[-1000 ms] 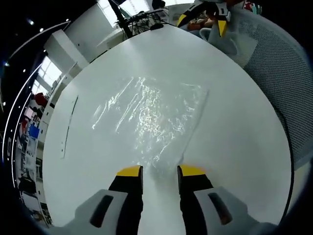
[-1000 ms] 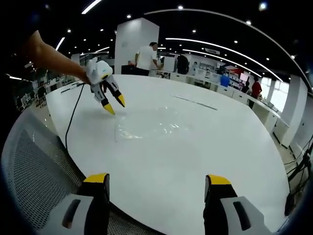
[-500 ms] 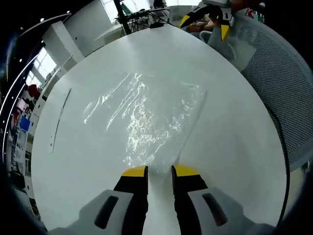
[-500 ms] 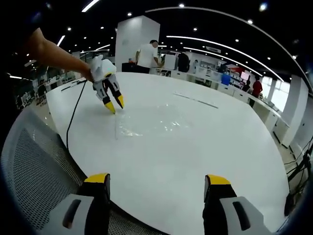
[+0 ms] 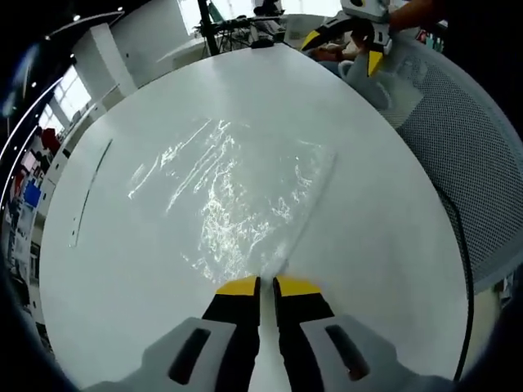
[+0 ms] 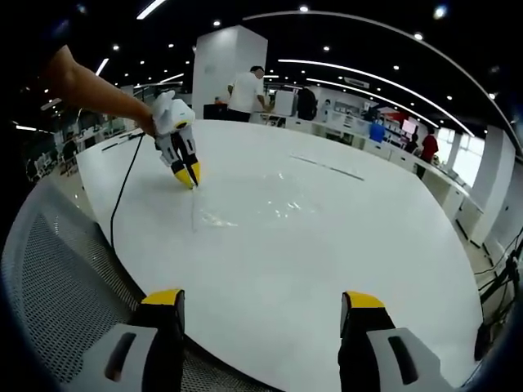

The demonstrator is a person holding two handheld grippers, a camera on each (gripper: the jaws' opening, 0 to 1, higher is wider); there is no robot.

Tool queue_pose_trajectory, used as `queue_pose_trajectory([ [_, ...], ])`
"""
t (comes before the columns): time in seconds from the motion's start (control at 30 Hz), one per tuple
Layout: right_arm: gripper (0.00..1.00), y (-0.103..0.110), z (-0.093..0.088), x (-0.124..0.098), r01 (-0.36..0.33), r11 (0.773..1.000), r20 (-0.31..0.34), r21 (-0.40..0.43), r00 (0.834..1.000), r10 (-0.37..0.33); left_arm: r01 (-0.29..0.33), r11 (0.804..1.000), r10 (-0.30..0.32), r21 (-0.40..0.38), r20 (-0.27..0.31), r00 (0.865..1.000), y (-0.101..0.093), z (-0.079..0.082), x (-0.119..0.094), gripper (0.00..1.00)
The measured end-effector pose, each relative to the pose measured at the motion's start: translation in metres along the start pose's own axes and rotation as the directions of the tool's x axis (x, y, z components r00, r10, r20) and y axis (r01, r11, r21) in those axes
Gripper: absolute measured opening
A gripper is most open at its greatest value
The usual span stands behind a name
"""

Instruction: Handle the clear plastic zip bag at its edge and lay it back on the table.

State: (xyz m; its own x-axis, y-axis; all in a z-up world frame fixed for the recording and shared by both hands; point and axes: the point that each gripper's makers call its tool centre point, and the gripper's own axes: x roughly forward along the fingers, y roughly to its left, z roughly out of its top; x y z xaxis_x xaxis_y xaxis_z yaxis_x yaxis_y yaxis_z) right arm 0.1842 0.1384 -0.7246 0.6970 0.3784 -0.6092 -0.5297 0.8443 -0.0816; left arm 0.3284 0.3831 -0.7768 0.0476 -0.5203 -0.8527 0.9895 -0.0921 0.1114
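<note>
- The clear plastic zip bag lies flat and crinkled on the white counter, with the left tool at the bag's near corner.
- The left tool's yellow tips are pressed almost together on that corner, so it appears clenched on the bag's edge.
- My judgement is that the edge grasp is just made; lifting or handling the bag and laying it back down is all left to do.
- The right tool hangs released at the counter's near rim, its jaws wide apart and holding nothing, well apart from the bag.
- The left gripper view shows the bag's wrinkles and the pinched corner close up; the right gripper view shows the left tool from outside, tips down on the bag's far-left edge, with its dark cable trailing over the counter.
- The right gripper view also shows a mesh chair back beside the counter and people standing beyond it.
</note>
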Motion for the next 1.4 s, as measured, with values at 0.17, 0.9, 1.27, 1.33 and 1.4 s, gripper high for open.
queue_pose_trajectory([
  [0.17, 0.76, 0.001, 0.0, 0.0, -0.002, 1.0, -0.005, -0.001, 1.0, 0.002, 0.004, 1.0, -0.004, -0.006, 0.002, 1.0, -0.001, -0.001, 0.0, 0.03],
  [0.9, 0.76, 0.002, 0.0, -0.001, -0.002, 1.0, -0.015, -0.004, 1.0, 0.002, -0.008, 1.0, 0.007, -0.028, -0.016, 1.0, -0.007, 0.002, -0.003, 0.0],
  [1.27, 0.78, 0.002, -0.001, 0.0, -0.006, 1.0, -0.014, -0.009, 1.0, 0.006, -0.028, 1.0, 0.028, -0.008, -0.017, 0.999, -0.014, 0.006, -0.005, 0.0],
  [1.33, 0.78, 0.003, 0.001, 0.0, -0.007, 1.0, -0.008, -0.009, 1.0, 0.007, -0.034, 0.999, 0.034, -0.014, -0.015, 0.999, -0.015, 0.006, -0.006, 0.0],
  [1.4, 0.79, 0.002, 0.001, 0.0, -0.005, 1.0, -0.004, -0.007, 1.0, 0.005, -0.045, 0.999, 0.044, -0.02, -0.01, 0.999, -0.015, 0.007, -0.007, 0.0],
])
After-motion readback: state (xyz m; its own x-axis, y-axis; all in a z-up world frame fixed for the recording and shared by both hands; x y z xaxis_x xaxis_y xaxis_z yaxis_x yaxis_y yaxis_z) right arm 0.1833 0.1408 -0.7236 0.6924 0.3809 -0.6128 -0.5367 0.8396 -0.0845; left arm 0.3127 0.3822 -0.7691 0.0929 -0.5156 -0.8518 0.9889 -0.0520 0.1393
